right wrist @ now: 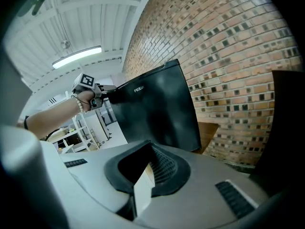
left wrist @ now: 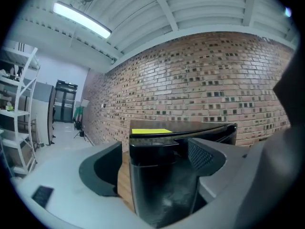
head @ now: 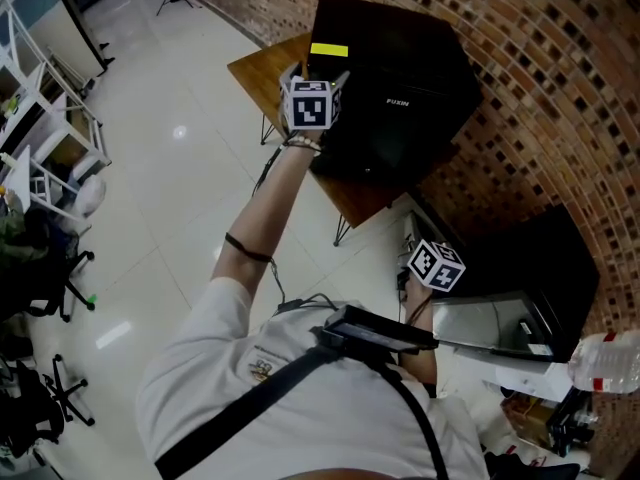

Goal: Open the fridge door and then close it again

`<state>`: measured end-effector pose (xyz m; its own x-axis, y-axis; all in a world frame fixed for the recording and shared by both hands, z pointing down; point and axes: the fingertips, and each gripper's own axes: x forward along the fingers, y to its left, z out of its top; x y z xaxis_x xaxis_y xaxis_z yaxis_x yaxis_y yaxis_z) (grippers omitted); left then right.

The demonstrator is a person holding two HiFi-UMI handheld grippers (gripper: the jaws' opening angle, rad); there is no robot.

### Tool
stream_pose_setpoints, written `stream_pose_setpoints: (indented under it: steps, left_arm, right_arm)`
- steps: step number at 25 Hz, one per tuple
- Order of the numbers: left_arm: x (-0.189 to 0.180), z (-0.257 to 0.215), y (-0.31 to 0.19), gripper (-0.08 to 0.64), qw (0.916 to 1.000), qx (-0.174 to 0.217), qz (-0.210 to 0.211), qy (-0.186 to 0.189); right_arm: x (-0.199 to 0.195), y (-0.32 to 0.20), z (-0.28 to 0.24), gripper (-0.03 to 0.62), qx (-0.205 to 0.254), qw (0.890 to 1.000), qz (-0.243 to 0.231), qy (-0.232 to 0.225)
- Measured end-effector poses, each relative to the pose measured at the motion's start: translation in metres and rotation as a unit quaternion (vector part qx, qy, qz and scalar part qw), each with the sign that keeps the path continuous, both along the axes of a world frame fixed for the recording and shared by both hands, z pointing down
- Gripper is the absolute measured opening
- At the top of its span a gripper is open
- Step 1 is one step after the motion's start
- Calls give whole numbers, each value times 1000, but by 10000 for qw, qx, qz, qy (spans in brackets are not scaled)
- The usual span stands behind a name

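Observation:
A black mini fridge (head: pixel 400 78) stands on a wooden table (head: pixel 262 68) against the brick wall, with a yellow sticker (head: pixel 329 50) on its top. Its door looks closed. My left gripper (head: pixel 328 76) is at the fridge's upper left front edge, arm stretched out. In the left gripper view its jaws stand wide open (left wrist: pixel 155 163) and the fridge's black corner (left wrist: pixel 157 199) stands between them, with gaps at both pads. My right gripper (head: pixel 428 258) hangs lower and nearer to me, shut (right wrist: pixel 143 180) on nothing, facing the fridge front (right wrist: pixel 157 109).
A brick wall (head: pixel 540 68) runs behind the fridge. A second black appliance (head: pixel 540 268) sits low at the right, and a plastic bottle (head: pixel 605 361) lies beside it. White shelving (head: pixel 50 138) and office chairs (head: pixel 50 268) stand at the left on the glossy floor.

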<state>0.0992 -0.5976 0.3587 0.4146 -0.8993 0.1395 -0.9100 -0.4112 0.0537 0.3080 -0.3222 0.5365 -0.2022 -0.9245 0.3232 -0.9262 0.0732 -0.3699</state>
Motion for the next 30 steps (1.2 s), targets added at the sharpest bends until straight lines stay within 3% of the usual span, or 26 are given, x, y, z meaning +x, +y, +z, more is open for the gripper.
stream_pose_setpoints:
  steps: [5,9,14,22,30]
  left_arm:
    - [5,-1,-4,385,9998,16,200,31]
    - [2,-3,-6,378,9999,-11,111,27]
    - [20,0,-5,365,9994,-166,248,148]
    - [-1,-6,-3,345,9998,-102,104,131]
    - [-6,-9,2,334,9995,-287,-26,101]
  right_arm:
    - [0,-5,0,6,-16,10000,14,14]
    - [3,-6,3,6,-41,10000,-3,-11]
    - [28,8,6,6,-120,9998,167,-12]
    - [12,11,3,8,-109,9999,72,-33]
    - [16,19,-2,7,-71,9999,118,-19]
